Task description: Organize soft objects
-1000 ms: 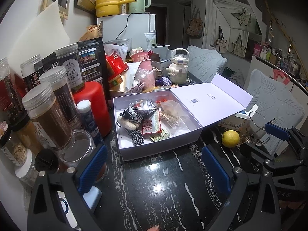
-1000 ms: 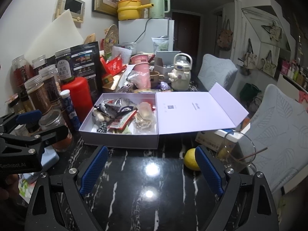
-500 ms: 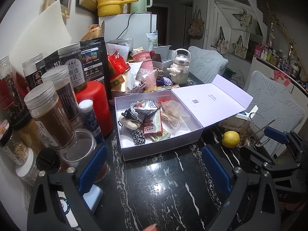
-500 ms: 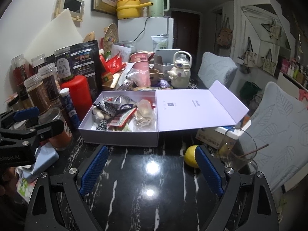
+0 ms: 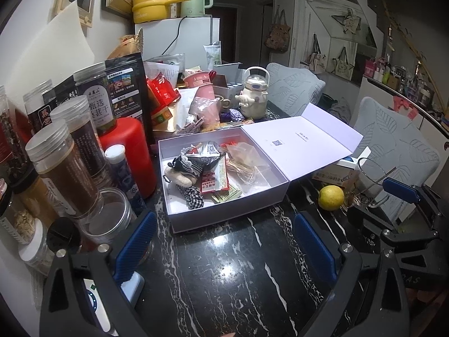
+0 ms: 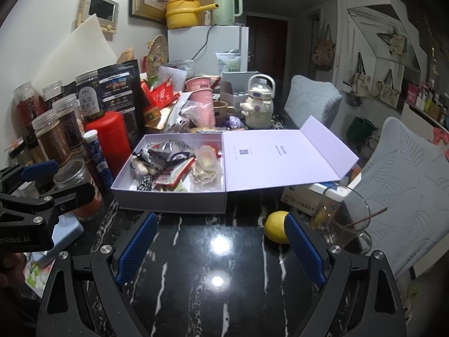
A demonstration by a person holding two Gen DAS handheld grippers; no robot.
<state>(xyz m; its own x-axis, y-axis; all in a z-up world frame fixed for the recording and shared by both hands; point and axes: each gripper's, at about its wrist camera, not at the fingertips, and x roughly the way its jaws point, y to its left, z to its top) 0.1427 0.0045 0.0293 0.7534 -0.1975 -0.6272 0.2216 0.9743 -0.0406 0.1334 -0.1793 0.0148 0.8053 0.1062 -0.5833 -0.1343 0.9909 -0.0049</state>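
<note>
An open lavender box (image 5: pixel 224 210) (image 6: pixel 168 199) sits mid-table with its lid (image 5: pixel 300 146) folded out to the right. Inside lie a small plush toy with checked fabric (image 5: pixel 182 174) (image 6: pixel 141 165), snack packets (image 5: pixel 214 179) (image 6: pixel 174 174) and a clear bag (image 5: pixel 244 160) (image 6: pixel 206 160). My left gripper (image 5: pixel 226 241) hangs open over the black marble just in front of the box, holding nothing. My right gripper (image 6: pixel 221 241) is also open and empty, in front of the box and lid. Each shows in the other's view: the right gripper (image 5: pixel 378 202), the left gripper (image 6: pixel 56 182).
Tall jars (image 5: pixel 61 168), a red canister (image 5: pixel 129 154) and a blue tube (image 5: pixel 123 174) crowd the left of the box. A lemon (image 6: pixel 275 230) and a glass (image 6: pixel 342 216) stand at the right. A teapot (image 5: pixel 254 98) and packets pile up behind. Grey chairs (image 6: pixel 407 182) flank the right.
</note>
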